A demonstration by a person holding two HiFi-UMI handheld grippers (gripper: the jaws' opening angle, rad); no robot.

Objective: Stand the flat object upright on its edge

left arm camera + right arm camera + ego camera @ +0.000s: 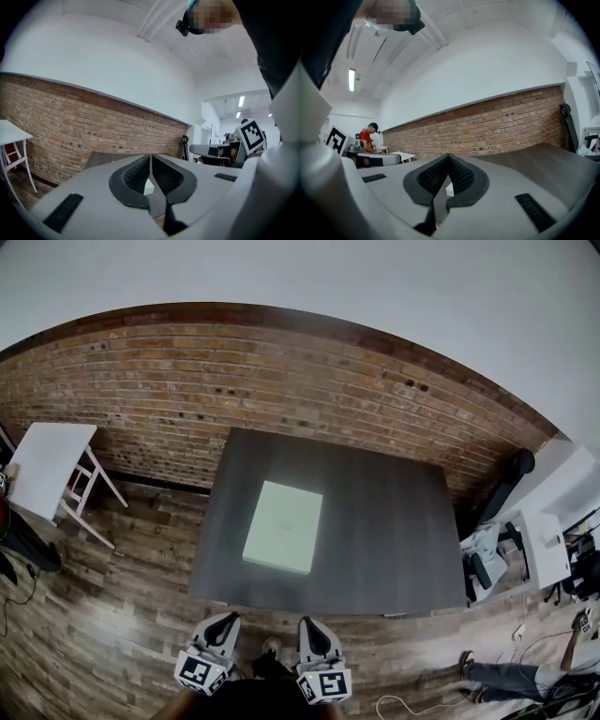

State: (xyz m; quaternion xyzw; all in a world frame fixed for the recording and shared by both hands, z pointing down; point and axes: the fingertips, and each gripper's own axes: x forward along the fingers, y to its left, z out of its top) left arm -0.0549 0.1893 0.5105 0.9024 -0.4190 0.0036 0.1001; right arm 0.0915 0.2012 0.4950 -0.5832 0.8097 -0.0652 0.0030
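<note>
While the dark table (394,540) stretched ahead of both sets of jaws, nothing of the task had been done, as far as I could see. The left gripper (223,620) had its jaws clenched together on nothing, and the flat object (284,526) lay well ahead of those jaws and a little to their right, on its broad face near the table's middle. The right gripper (311,624) was likewise pinched shut and empty, with the object ahead of its jaws and slightly to their left. Everything was left to do, I judged: reaching in, opening, taking hold of an edge, tipping the object up and leaving it balanced on that edge.
</note>
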